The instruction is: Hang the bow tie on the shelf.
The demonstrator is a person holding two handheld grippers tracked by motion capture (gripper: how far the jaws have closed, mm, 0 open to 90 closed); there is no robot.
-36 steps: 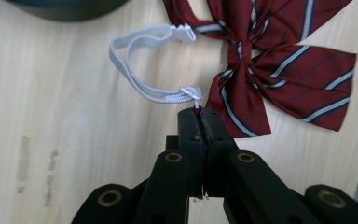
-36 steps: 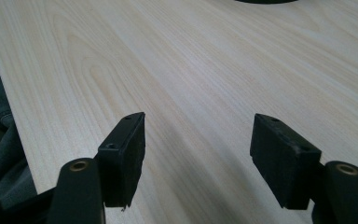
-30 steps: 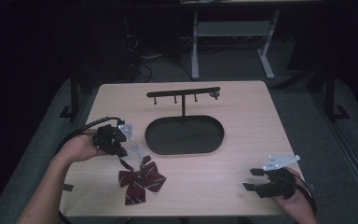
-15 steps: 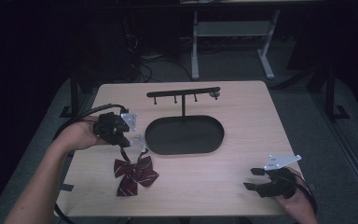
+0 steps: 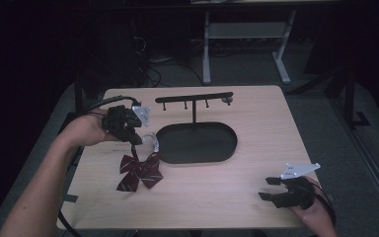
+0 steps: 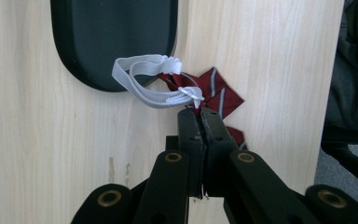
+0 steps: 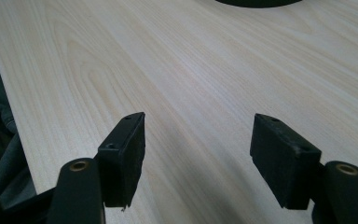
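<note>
One dark red bow tie with thin grey stripes lies on the pale wooden worktop, just in front of the left end of the black oval tray, its upper part drawn up toward the left tongs. In the left gripper view those tongs are pressed together on the bow tie at the spot where its white elastic strap joins, and the strap loops out from the tips over the edge of the black oval tray. The person's left hand holds that tool beside the tray's left end. From the tray's far side rises a thin black stand with a horizontal bar and small pegs. Well apart, near the front right corner of the worktop, the right tongs sit in the person's right hand; in the right gripper view the right tongs stand wide apart with nothing between them, just above bare wood.
</note>
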